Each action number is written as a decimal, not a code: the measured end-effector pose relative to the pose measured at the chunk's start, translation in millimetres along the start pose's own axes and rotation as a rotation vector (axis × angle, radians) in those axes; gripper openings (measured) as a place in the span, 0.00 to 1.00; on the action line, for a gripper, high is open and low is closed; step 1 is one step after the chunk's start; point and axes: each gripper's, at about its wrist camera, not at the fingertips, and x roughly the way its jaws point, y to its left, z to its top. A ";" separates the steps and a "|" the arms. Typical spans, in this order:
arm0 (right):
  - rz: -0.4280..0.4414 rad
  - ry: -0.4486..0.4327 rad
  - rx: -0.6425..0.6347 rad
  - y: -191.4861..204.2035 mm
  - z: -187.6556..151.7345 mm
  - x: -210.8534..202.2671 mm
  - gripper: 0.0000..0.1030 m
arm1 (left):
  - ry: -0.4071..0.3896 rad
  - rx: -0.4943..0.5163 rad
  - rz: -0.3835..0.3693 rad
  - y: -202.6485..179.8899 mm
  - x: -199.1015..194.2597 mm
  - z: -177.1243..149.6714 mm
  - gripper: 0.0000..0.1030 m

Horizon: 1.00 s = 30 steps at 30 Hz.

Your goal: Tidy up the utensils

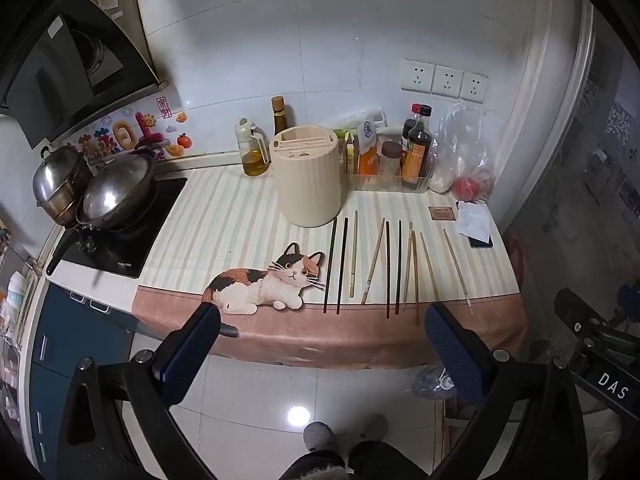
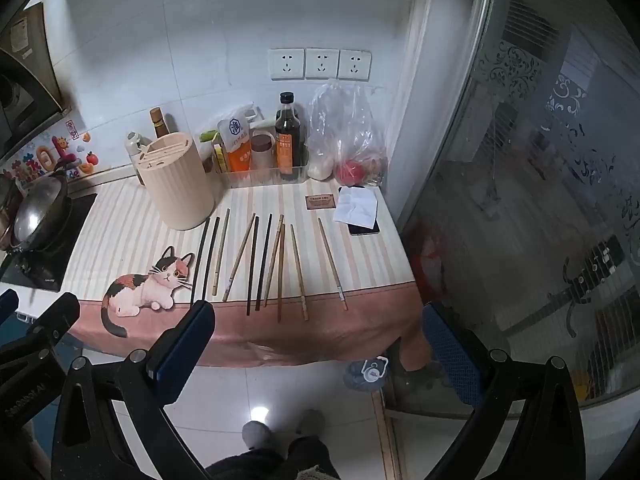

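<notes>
Several chopsticks [image 1: 387,264], dark and pale wood, lie side by side on the striped cat-print cloth [image 1: 224,216]; they also show in the right wrist view [image 2: 256,260]. A cream utensil holder [image 1: 307,176] with slots on top stands behind them, also in the right wrist view [image 2: 176,184]. My left gripper [image 1: 322,320] is open and empty, held in front of the counter edge. My right gripper [image 2: 318,316] is open and empty, also short of the counter edge.
Oil and sauce bottles [image 1: 416,148] in a clear tray, a plastic bag [image 1: 464,152], a phone under paper [image 1: 476,224] and a small card [image 1: 441,213] stand behind the chopsticks. Pots [image 1: 112,192] sit on the hob at left. A glass door [image 2: 540,200] is at right.
</notes>
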 end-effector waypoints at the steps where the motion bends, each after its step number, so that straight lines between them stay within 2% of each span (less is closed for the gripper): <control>1: -0.005 0.007 -0.004 0.4 -0.4 -0.3 1.00 | -0.005 -0.003 -0.001 0.3 -0.2 -0.1 1.00; 14: 0.006 -0.003 -0.010 -5.3 8.2 -1.2 1.00 | -0.014 -0.003 0.014 2.0 3.0 3.6 1.00; 15: 0.002 -0.010 -0.013 3.2 4.6 -4.3 1.00 | -0.016 -0.006 0.013 0.5 -2.8 11.1 1.00; 30: 0.008 -0.016 -0.024 11.2 -0.9 -11.5 1.00 | -0.027 -0.017 0.001 9.9 -7.4 1.2 1.00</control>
